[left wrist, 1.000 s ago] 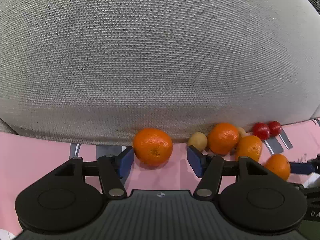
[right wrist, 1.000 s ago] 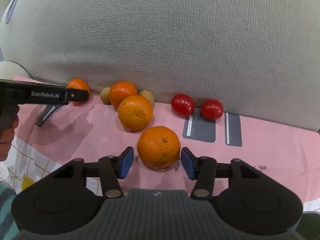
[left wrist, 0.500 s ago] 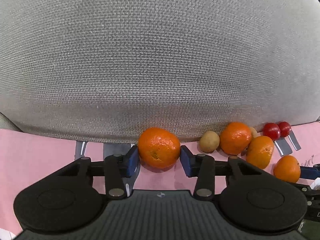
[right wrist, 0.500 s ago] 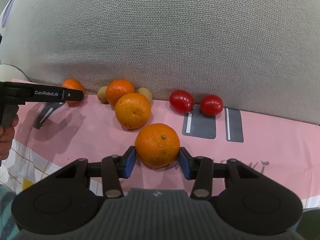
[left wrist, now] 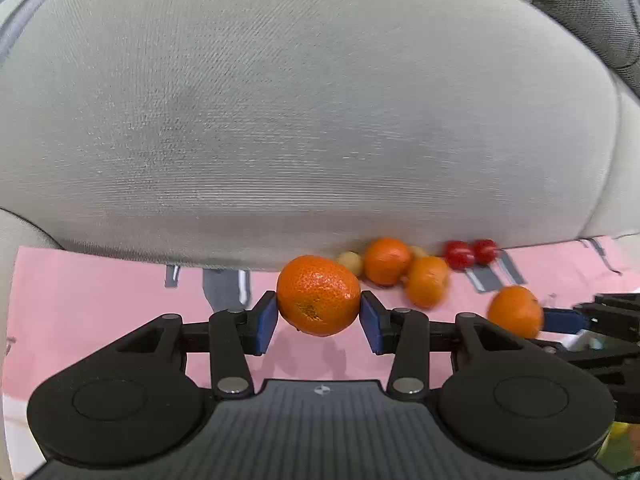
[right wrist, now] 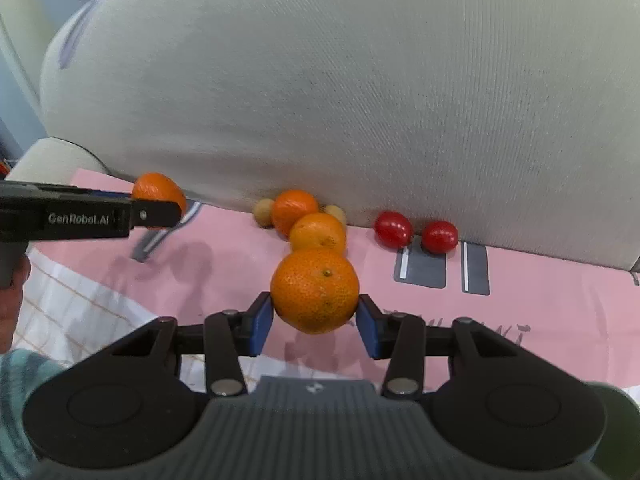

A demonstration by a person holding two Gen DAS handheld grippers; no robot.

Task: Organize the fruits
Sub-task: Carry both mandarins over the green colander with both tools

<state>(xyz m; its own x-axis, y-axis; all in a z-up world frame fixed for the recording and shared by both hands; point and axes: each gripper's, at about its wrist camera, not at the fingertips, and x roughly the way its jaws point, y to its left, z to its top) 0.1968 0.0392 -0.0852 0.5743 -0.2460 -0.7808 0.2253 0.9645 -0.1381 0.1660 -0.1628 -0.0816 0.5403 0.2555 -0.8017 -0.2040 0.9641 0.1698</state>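
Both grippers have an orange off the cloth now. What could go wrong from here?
1. Each round orange is pinched only at its sides by small blue pads; a jolt could let one roll out.
2. The left gripper and right gripper are close together and could bump.
3. A dropped orange could scatter the loose oranges and red tomatoes by the grey cushion.

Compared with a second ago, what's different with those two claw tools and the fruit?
The left gripper closed on one mandarin and the right gripper tightened on another mandarin; both fruits are now lifted off the pink mat. The two other mandarins, the small brown fruits and the two cherry tomatoes stayed against the grey cushion.
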